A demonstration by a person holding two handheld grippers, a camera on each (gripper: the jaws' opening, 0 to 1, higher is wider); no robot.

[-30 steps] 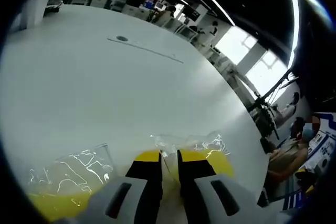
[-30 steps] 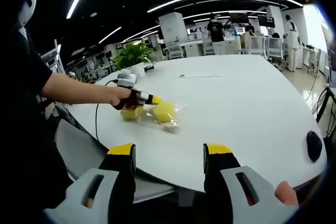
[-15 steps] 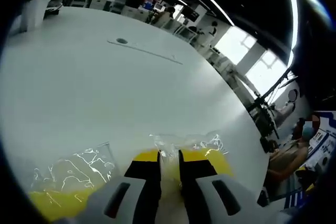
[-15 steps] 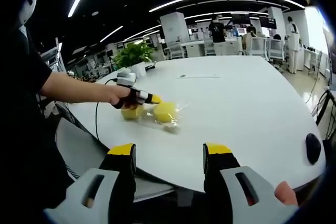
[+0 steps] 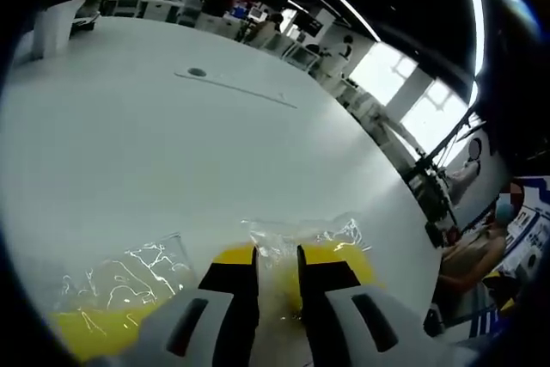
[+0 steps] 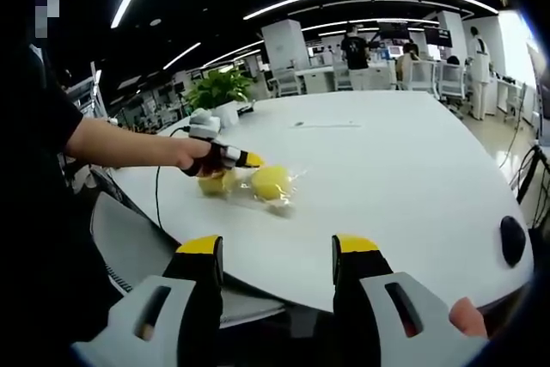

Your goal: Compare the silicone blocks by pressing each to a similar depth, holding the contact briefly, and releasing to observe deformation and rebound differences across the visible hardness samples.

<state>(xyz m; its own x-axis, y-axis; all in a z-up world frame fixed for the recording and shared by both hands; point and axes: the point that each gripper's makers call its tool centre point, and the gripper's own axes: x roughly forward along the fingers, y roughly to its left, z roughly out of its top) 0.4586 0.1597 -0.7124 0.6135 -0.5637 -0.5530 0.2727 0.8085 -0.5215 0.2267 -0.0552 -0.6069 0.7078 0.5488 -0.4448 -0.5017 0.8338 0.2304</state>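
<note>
In the left gripper view you had two yellow silicone blocks, each wrapped in crinkled clear plastic. The nearer yellow block in glossy film (image 5: 331,257) sat at six o'clock, right under your left gripper (image 5: 277,277). Its black, yellow-tipped jaws stood almost together, a narrow gap between them, pressed down on that block's wrapper; I could not tell whether they pinched the film. The second wrapped yellow block (image 5: 103,320) lay at eight o'clock, its film creased and catching white glints. Both rested on the smooth, round white table (image 5: 172,152), which carried one small dark round cable port (image 5: 197,72) at eleven o'clock.

In the right gripper view your right gripper (image 6: 278,255) hung off the table's near edge, its two jaws spread wide with nothing between them. Two rounded yellow lumps lay side by side at ten o'clock on the white tabletop, the right one in shiny film (image 6: 273,183). Your left hand (image 6: 196,157) held the other gripper down on the left lump (image 6: 215,183). One dark rounded object (image 6: 513,239) sat at four o'clock by the table's rim.
</note>
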